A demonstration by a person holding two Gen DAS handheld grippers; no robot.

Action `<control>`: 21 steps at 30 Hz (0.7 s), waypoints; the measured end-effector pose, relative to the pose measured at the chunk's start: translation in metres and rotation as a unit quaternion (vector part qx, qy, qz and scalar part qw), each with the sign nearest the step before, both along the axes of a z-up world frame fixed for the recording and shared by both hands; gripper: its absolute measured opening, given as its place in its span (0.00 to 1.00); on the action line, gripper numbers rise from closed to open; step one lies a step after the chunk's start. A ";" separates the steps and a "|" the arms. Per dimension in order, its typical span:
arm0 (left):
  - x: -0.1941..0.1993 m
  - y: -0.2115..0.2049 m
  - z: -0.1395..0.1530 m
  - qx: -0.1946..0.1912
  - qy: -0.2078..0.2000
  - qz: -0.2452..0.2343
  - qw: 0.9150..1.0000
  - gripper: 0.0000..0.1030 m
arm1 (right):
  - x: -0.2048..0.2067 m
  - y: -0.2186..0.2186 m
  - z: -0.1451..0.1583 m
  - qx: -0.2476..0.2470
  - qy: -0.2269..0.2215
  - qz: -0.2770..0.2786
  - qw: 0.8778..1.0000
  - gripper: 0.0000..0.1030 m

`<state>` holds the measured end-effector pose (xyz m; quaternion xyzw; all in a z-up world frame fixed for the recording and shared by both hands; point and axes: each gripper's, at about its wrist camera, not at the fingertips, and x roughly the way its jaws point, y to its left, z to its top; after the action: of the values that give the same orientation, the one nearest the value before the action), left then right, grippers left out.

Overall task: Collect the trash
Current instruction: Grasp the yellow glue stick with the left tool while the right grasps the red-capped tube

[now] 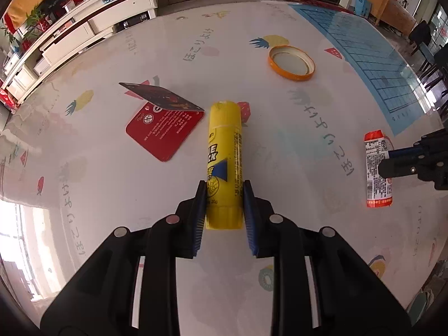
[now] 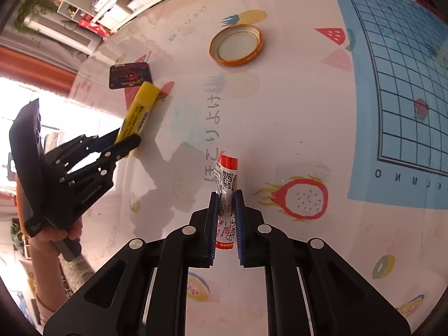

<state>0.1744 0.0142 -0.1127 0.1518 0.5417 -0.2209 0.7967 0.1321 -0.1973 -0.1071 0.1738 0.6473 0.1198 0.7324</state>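
The left gripper (image 1: pixel 222 193) pinches the yellow plastic glue stick (image 1: pixel 224 151), rigid and slick, at its near end on the fruit-print tablecloth (image 1: pixel 280 168); the right gripper (image 2: pixel 226 196) clamps the crinkly red-ended sausage wrapper (image 2: pixel 226 179), light and limp, mid-length.

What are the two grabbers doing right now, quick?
Left gripper: fingers closed on the yellow glue stick lying on the table.
Right gripper: fingers closed on the red-and-white wrapper.
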 end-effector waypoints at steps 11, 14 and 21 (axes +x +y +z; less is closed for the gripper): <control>-0.060 0.058 0.076 -0.005 -0.045 0.064 0.997 0.22 | -0.036 0.020 0.069 0.037 -0.054 0.061 0.996 0.12; -0.085 0.089 0.088 0.002 -0.053 0.101 0.993 0.22 | -0.041 0.062 0.080 0.048 -0.060 0.103 0.992 0.12; -0.190 0.193 0.101 0.020 -0.060 0.212 0.975 0.22 | -0.075 0.165 0.092 0.081 -0.060 0.217 0.971 0.12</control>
<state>-0.0154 0.2075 -0.0119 0.0627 0.5170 -0.0263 0.8533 0.0573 -0.0328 -0.0147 0.0807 0.6124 0.3385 0.7098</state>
